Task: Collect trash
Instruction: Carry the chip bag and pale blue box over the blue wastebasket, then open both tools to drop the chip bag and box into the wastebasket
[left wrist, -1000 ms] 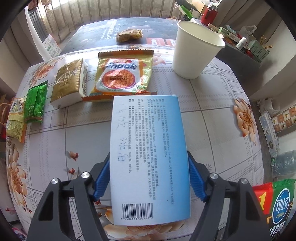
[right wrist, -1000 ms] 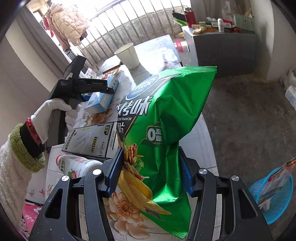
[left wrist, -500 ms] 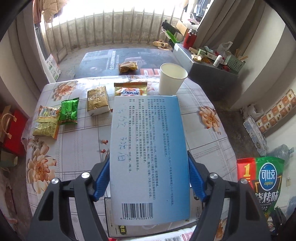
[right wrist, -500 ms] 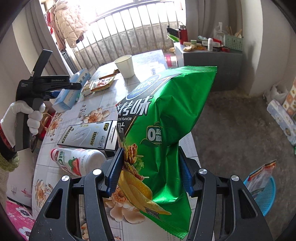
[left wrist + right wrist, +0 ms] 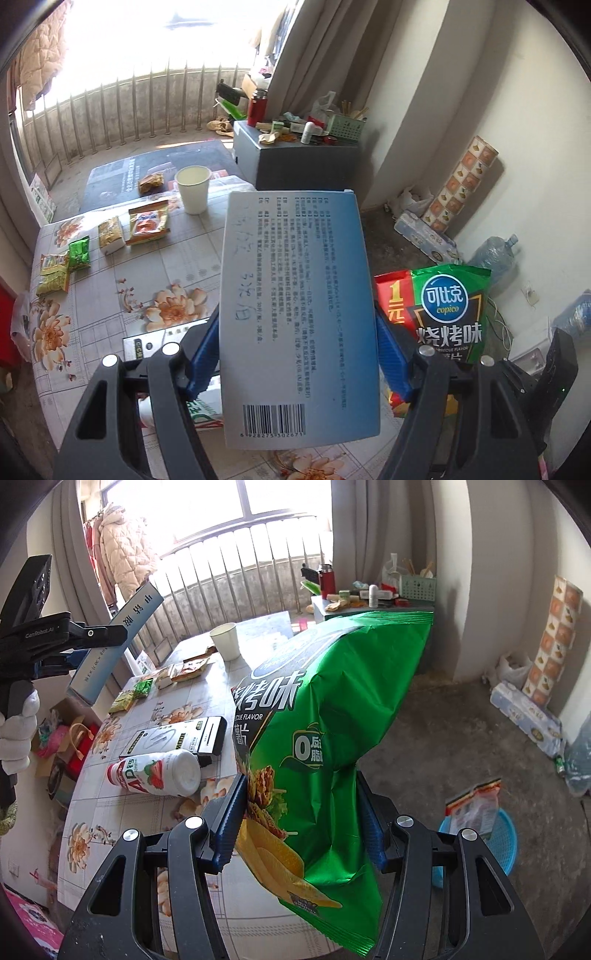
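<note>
My left gripper is shut on a pale blue carton and holds it high above the flowered table. It also shows in the right wrist view, at upper left. My right gripper is shut on a green chip bag and holds it over the table's right edge. The bag also shows in the left wrist view. A blue basket with a wrapper in it stands on the floor at lower right.
On the table lie a strawberry milk bottle, a flat black-and-white box, a white paper cup and several snack packets. A grey cabinet with clutter stands beyond. Floor at right holds a water jug.
My left gripper has risen and swung right with the carton; the table now lies far below. My right gripper has moved right with the chip bag, and the blue basket shows more fully.
</note>
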Tool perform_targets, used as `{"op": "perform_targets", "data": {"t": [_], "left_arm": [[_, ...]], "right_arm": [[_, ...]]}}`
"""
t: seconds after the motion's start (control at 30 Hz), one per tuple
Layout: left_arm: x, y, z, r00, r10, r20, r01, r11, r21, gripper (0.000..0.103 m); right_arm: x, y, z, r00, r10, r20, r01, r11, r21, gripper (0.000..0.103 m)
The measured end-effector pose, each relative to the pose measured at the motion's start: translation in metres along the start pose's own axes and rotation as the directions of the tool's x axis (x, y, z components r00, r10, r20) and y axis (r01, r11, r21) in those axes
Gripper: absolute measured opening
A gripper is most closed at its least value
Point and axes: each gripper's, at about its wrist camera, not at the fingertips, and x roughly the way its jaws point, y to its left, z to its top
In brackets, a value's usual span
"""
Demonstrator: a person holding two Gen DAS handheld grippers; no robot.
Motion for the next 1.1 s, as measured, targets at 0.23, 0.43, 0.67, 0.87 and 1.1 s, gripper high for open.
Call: {"op": "perform_targets", "data": {"t": [0.23, 0.43, 0.67, 0.87, 1.1], "left_arm": [[0.041, -0.107, -0.027, 0.983, -0.160, -0.093, 0.169, 0.981, 0.094, 0.071], [0.107, -0.194, -0.051, 0.947, -0.225, -0.231, 0.266, 0.950, 0.164, 0.071], [0.198, -0.273, -0.078, 0.898, -0.212, -0.385, 0.311, 0.925, 0.216, 0.071], [0.279, -0.329, -0.105, 0.841, -0.178, -0.511, 0.337, 0.911, 0.236, 0.072], [0.362, -0.378, -0.120, 0.812, -0.139, -0.566, 0.316, 0.921, 0.227, 0.072]], "right_arm": [[-0.046, -0.086, -0.035, 0.989, -0.149, -0.001, 0.147, 0.974, 0.170, 0.053], [-0.074, -0.181, -0.074, 0.943, -0.329, -0.055, 0.327, 0.876, 0.355, 0.053], [-0.046, -0.258, -0.118, 0.914, -0.369, -0.170, 0.402, 0.757, 0.516, 0.053], [0.028, -0.300, -0.148, 0.909, -0.298, -0.292, 0.417, 0.692, 0.589, 0.053], [0.094, -0.345, -0.167, 0.903, -0.232, -0.361, 0.426, 0.589, 0.687, 0.062]]}}
